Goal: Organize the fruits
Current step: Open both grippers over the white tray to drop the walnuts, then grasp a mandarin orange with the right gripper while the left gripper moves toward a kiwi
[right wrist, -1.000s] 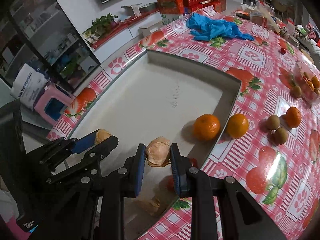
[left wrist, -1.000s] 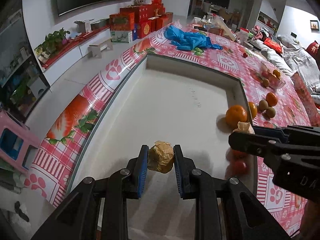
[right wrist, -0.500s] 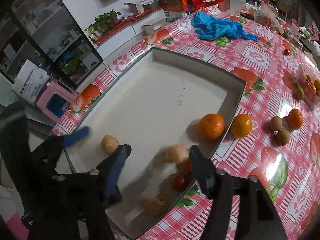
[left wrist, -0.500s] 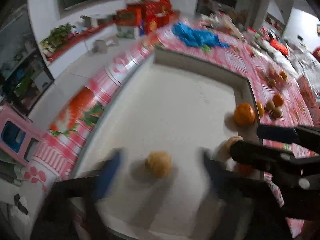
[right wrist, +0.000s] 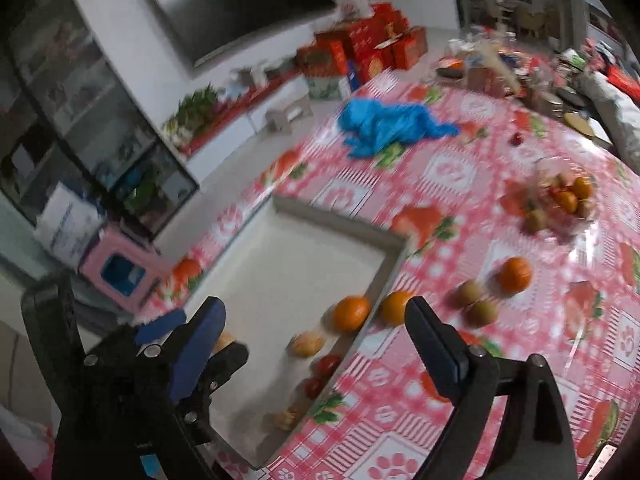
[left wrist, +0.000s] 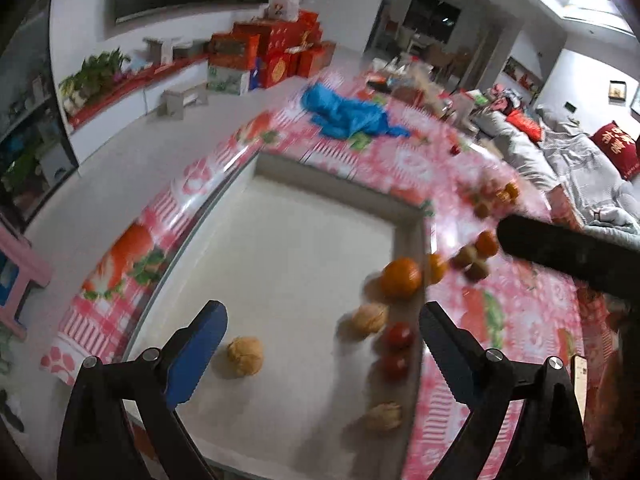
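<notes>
Both claws gape empty, the right gripper [right wrist: 312,344] widening: a tan papery-husked fruit [left wrist: 245,356] lies below the left gripper [left wrist: 320,344] in the shallow beige tray [left wrist: 288,240]; light, crushable, so pinch gently across its middle

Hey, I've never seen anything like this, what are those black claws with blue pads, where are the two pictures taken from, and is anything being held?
Each claw is a hand-held gripper a person carries, with a camera looking along its fingers. One picture looks out from the left hand-held gripper, the other from the right hand-held gripper. Below is a shallow white tray on a red patterned tablecloth. In the tray lie an orange, small red fruits and tan husked fruits. More oranges and kiwis sit on the cloth. Nothing is held: the left jaws are wide open, the right ones opening.
</notes>
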